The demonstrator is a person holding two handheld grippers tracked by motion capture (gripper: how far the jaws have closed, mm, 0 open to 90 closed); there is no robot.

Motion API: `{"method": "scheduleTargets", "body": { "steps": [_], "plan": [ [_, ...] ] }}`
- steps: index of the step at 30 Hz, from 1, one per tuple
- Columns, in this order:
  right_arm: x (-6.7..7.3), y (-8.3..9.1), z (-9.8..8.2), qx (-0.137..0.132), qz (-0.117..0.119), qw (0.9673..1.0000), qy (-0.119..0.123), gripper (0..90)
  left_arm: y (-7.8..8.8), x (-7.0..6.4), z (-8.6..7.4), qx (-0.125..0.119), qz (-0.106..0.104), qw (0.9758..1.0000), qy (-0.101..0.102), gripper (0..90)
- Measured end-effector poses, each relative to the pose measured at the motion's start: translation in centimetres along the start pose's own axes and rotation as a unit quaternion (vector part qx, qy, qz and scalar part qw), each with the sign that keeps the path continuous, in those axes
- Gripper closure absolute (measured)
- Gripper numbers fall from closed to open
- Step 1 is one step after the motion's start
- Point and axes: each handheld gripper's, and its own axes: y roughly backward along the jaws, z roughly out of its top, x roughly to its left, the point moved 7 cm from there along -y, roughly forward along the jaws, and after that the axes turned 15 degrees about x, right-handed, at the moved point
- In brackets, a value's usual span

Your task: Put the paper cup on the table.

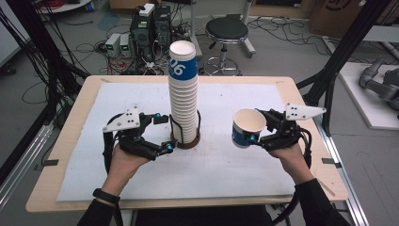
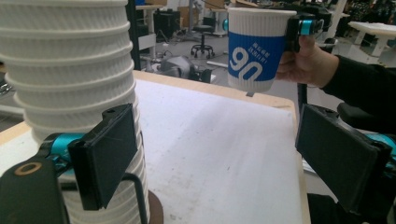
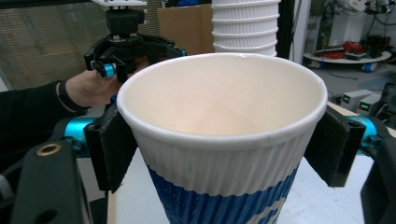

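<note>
the right gripper (image 1: 260, 132) is clamped on a single paper cup (image 1: 247, 127), white with a blue band, one jaw pressed on each side of the ribbed wall just below the rim. the cup is upright, mouth up, held clear above the desk (image 1: 70, 141) on its right side, right of the stack and apart from it. in the right gripper view the cup (image 3: 224, 140) sits between the two black jaws, and its inside looks bare. in the left gripper view the same cup (image 2: 256, 51) shows far off at the upper right, the white print on its blue band upside down, with the person's right hand (image 2: 308, 63) behind it.

a tall stack of paper cups (image 1: 183, 94) stands near the middle of the desk on a dark round base (image 1: 188, 142), with thin black wire uprights around its lowest cups. the cups sit mouth down, and the top one has a blue band.

the left gripper (image 1: 165, 133) sits just left of the foot of the stack, its jaws apart and clamped on nothing. in the left gripper view one jaw lies close against the lower cups of the stack (image 2: 70, 70), though i cannot tell whether it touches; the other jaw stands well off to the right over the white sheet (image 2: 219, 154) that covers the desk.

beyond the far edge of the desk, a black stool (image 1: 227, 30) and some electronics boxes (image 1: 148, 26) stand on the floor.
</note>
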Motion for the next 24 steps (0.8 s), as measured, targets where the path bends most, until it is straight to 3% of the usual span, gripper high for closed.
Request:
{"method": "scheduleTargets", "body": {
  "steps": [9, 24],
  "plan": [
    [-0.6, 0.3, 0.1, 0.0, -0.01, 0.9999, -0.005, 20.2, 0.7, 0.5, -0.6, -0.007, 0.013, 0.9999, 0.001, 12.7],
    [-2.0, 0.9, 0.2, 0.002, -0.037, 0.9993, 0.004, 20.2, 0.7, 0.6, -1.4, 0.002, 0.02, 0.9998, -0.002, 12.7]
  ]
}}
